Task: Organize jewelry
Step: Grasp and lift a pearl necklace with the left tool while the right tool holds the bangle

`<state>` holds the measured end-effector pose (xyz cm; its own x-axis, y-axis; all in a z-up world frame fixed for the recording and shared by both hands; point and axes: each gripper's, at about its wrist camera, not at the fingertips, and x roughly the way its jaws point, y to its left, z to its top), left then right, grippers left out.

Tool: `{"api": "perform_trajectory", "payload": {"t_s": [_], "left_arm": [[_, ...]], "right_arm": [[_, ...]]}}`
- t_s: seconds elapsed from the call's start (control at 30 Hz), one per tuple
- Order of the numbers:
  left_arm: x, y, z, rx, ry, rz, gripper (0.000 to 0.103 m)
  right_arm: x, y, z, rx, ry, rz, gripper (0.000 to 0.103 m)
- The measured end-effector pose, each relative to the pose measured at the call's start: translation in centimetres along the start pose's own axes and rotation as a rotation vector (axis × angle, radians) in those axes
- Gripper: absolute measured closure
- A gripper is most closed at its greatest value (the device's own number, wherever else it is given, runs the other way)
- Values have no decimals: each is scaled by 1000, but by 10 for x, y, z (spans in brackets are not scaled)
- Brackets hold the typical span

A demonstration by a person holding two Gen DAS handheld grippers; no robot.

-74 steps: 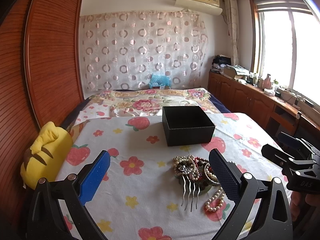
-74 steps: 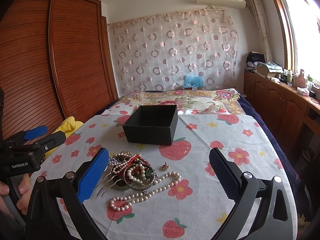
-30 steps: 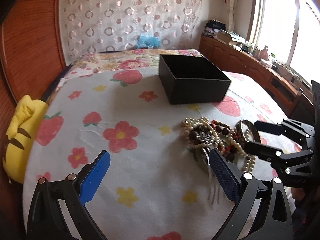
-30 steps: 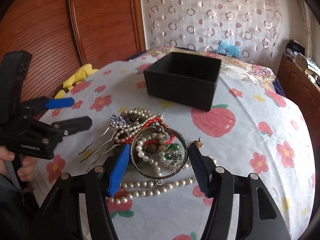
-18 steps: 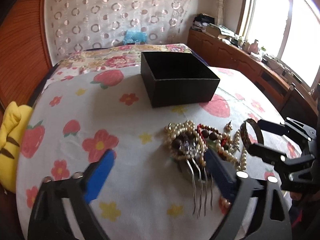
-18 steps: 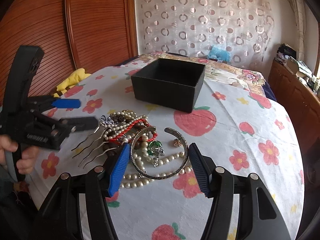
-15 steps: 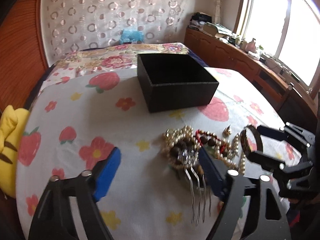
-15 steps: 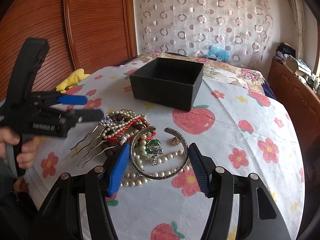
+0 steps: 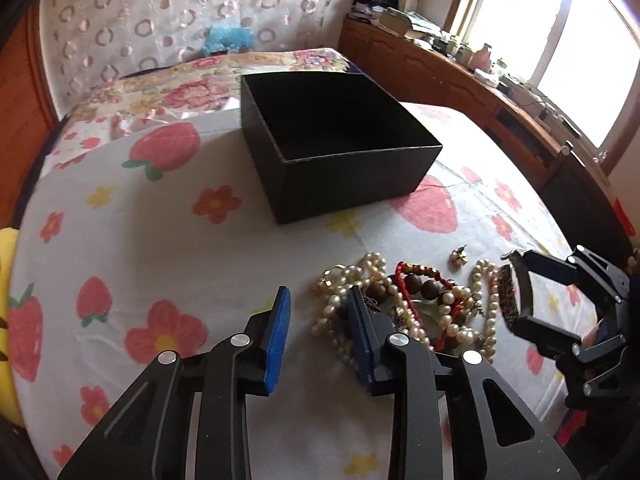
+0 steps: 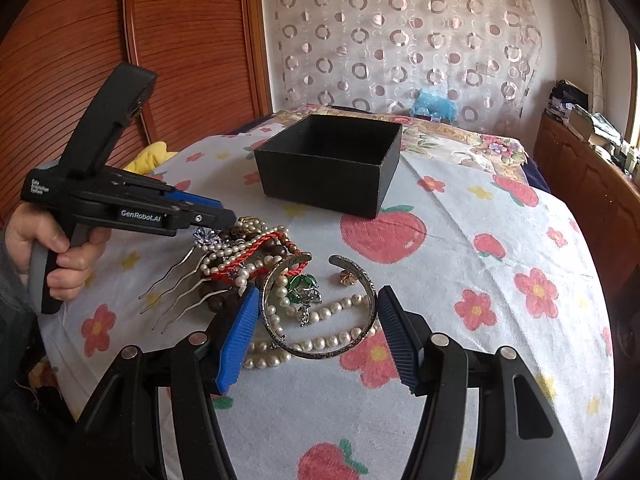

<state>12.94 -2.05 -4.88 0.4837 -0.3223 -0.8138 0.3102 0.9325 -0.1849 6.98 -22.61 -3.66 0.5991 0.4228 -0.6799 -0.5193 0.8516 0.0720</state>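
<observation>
Strawberry-printed white cloth carries an open black cardboard box beyond both sets of jaws, and the heap of pearl, red-cord and brown-bead jewelry lies between box and jaws. Right gripper has its jaws clamped on an open silver metal bangle, held just above the heap. Left gripper has just been narrowing, its jaws partly apart, nothing seen between them, its right pad against the heap's left edge.

Open black box stands unobstructed from above, interior apparently empty though dark. Bare floral cloth left of the jewelry pile gives clear passage. Left gripper and right gripper crowd the pile from both sides
</observation>
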Motion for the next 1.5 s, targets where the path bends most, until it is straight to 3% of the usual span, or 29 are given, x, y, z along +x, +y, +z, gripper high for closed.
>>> {"api": "perform_trajectory", "payload": {"t_s": [0.13,0.27,0.37,0.73,0.83,0.93,1.1,1.2,1.4,1.5], "left_arm": [[0,-4,0,11,4,-7,80],[3,-7,-1,21,23,-15,100],[3,-9,-2,31,19,-8,103],[-39,-16,9,46,-102,31,103],[-37,-13,10,47,-84,55,103],[-20,-6,3,44,-17,43,103],[-1,0,-5,38,37,57,92],[3,0,-5,51,39,54,90],[10,-16,-2,146,28,153,90],[10,-18,-2,167,28,160,92]], "right_arm": [[0,0,0,2,-1,1,40],[0,1,-1,4,-2,0,40],[0,1,-2,1,-2,0,40],[0,2,-3,0,-1,-2,40],[0,2,-3,-1,-3,0,40],[-1,2,-3,0,-2,-1,40],[0,3,-4,1,1,-3,40],[0,2,-4,0,-1,-2,40],[0,2,-4,2,-2,-2,40],[0,3,-4,1,1,-1,40]]}}
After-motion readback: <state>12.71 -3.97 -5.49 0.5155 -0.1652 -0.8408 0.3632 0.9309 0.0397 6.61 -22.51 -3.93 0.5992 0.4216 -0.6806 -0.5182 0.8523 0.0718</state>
